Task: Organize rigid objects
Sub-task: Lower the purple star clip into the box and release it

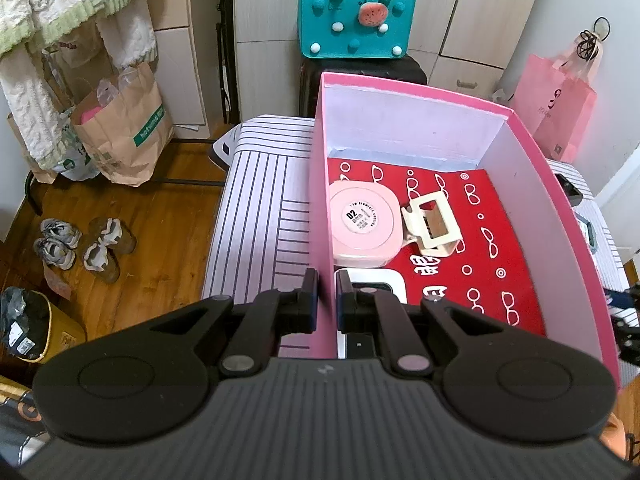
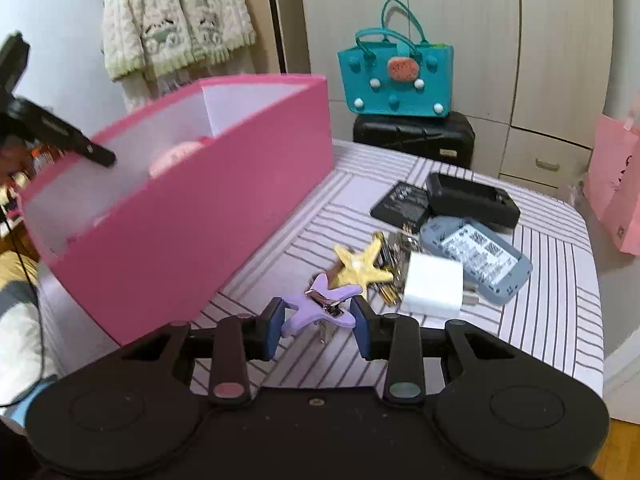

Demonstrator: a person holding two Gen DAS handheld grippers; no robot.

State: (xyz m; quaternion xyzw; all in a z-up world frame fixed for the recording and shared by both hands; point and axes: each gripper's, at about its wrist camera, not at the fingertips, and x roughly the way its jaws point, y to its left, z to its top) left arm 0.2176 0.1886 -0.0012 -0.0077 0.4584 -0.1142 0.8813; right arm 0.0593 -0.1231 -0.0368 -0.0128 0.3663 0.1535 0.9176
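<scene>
while the left gripper stays out of it, pinched tight on the near wall of the pink box, the right gripper has its blue pads partly apart and pressed on a purple star-shaped hair clip, which looks just clear of the striped cover. inside the box, on a red printed liner, lie a pink round-cornered case and a cream claw clip; a white device nearer the left fingers is mostly hidden behind them. right of the box, on the cover, a yellow starfish clip, a white charger block, a grey-blue device and two black items sit crowded together, their overlaps blurred. the box's outer wall stands just left of the held clip, with bare cover between them.
</scene>
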